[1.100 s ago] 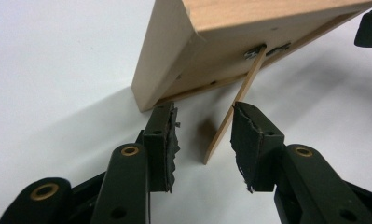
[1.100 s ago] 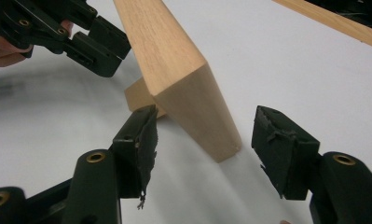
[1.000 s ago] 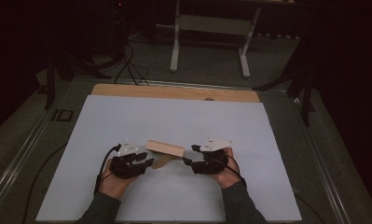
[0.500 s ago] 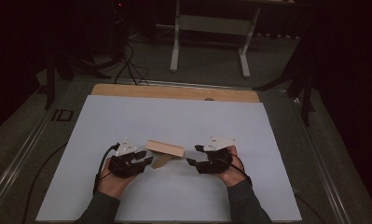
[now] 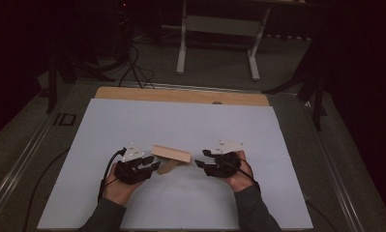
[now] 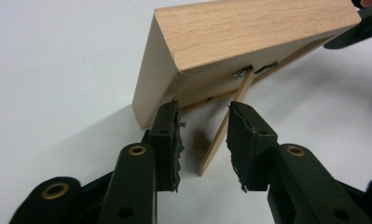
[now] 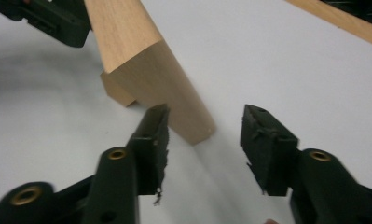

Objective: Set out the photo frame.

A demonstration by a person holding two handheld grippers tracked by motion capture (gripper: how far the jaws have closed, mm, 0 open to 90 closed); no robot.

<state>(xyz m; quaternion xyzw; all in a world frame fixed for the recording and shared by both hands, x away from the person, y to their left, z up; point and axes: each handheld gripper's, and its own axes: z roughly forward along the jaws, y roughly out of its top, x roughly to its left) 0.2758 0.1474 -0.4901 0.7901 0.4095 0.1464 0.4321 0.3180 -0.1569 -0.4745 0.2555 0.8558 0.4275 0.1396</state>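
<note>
Since the earlier frames, the right gripper (image 5: 200, 162) had come away from the wooden frame (image 5: 171, 154), which it had been up against a second before, and a gap of white showed between them in the high view. Both grippers' jaws had just been closing. On the right gripper they stood partly apart with nothing between them, and in the right gripper view the near corner of the frame (image 7: 146, 70) lay just beyond the left jaw tip, not pinched. The left gripper (image 5: 154, 165) sat at the frame's other end. In the left gripper view its jaws (image 6: 202, 140) stood at a narrow gap on either side of the thin wooden strut (image 6: 223, 128) that hung from the back of the frame (image 6: 249, 32); whether the pads pressed on the strut could not be told, since light showed beside it on both sides. The frame rested tilted on the white sheet (image 5: 181, 121), near the person's edge and between the two hands, propped by the strut underneath. The sheet covered most of the wooden tabletop (image 5: 181, 95), whose bare edge showed along the far side. A metal stand (image 5: 219, 43) stood on the dark floor beyond the table.
</note>
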